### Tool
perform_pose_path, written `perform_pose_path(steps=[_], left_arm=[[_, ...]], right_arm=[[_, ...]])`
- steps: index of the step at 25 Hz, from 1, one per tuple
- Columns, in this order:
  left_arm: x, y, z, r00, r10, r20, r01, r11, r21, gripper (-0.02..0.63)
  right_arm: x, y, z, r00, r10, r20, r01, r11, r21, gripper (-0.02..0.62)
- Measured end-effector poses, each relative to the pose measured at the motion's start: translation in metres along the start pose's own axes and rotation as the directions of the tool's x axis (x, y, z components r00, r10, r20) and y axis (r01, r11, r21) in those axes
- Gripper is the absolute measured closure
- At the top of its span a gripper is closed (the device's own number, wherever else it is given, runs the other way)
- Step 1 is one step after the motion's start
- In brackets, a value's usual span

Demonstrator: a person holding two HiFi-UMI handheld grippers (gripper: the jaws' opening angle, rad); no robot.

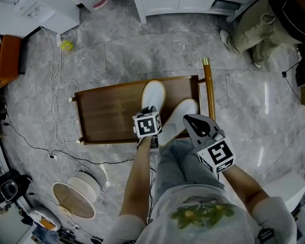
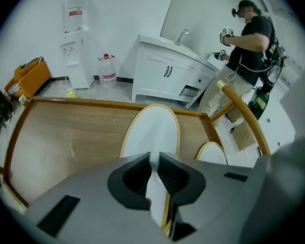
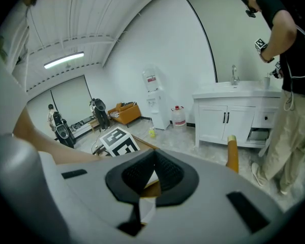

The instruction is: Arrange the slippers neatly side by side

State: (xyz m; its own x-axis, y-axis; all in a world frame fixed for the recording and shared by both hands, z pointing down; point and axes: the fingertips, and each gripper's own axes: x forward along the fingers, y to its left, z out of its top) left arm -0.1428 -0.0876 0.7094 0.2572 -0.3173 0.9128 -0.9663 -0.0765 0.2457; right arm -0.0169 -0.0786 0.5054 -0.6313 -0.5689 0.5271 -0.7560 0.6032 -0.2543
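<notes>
Pinching the near end of the left slipper [image 1: 153,96], the left tongs [image 2: 153,160] are pressing their dark pads onto a strip of its white material, which is running up between them in the left gripper view. That slipper is lying flat on the wooden worktop [image 1: 109,113], its rounded far end pointing at the far rim, with a yellowish edge showing around the white. The right slipper [image 1: 186,111] is lying just beside it on the right, slanting away so the two far ends are spreading apart; its near end is reaching the worktop's near rim, where the pair are coming close together, though contact between them cannot be made out. The right tongs [image 1: 189,120] are hanging over the right slipper's near half with their pads pressed together at the tips, pinching nothing. A wooden handle post [image 1: 208,85] is standing at the worktop's right end. Beyond it, on the grey marbled floor [image 1: 117,50], a person [image 2: 249,39] is standing at a white cabinet [image 2: 165,75] with a sink.
</notes>
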Motion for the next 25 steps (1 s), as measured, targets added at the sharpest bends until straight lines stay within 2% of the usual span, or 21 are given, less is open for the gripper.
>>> perform_pose_path(steps=[2, 6, 12, 14, 16, 18, 22, 25], left_arm=[[-0.003, 0.001, -0.003, 1.0, -0.004, 0.002, 0.004, 0.995, -0.098, 0.558], [-0.004, 0.008, -0.005, 0.999, 0.036, 0.018, -0.031, 0.975, -0.219, 0.558], [0.001, 0.012, -0.006, 0.999, 0.043, 0.025, -0.029, 0.909, -0.416, 0.554], [0.003, 0.015, -0.007, 0.998, 0.05, 0.029, -0.031, 0.891, -0.452, 0.55], [0.003, 0.017, -0.006, 0.998, 0.055, 0.03, -0.036, 0.895, -0.444, 0.54], [0.003, 0.016, -0.006, 0.998, 0.049, 0.033, -0.032, 0.911, -0.412, 0.527], [0.002, 0.009, -0.003, 0.999, 0.017, 0.043, -0.003, 0.951, -0.309, 0.389], [-0.003, 0.004, -0.002, 0.998, 0.015, 0.059, -0.002, 0.977, -0.212, 0.346]], right_arm=[[0.0, 0.001, -0.001, 1.0, 0.001, -0.001, -0.001, 1.0, 0.005, 0.589], [-0.003, 0.002, 0.003, 1.0, 0.002, 0.001, -0.002, 1.0, -0.008, 0.589], [-0.005, 0.003, -0.002, 1.0, -0.001, -0.011, 0.001, 1.0, 0.005, 0.589], [-0.005, 0.002, -0.003, 1.0, -0.001, -0.012, 0.001, 1.0, 0.005, 0.589], [-0.006, 0.001, -0.004, 1.0, -0.001, -0.014, 0.001, 1.0, 0.008, 0.589], [-0.008, 0.0, -0.004, 1.0, -0.001, -0.015, 0.001, 1.0, 0.009, 0.589], [-0.009, -0.001, -0.003, 1.0, -0.003, -0.014, 0.003, 1.0, 0.009, 0.588], [-0.011, -0.001, -0.003, 1.0, -0.003, -0.011, 0.003, 1.0, 0.006, 0.589]])
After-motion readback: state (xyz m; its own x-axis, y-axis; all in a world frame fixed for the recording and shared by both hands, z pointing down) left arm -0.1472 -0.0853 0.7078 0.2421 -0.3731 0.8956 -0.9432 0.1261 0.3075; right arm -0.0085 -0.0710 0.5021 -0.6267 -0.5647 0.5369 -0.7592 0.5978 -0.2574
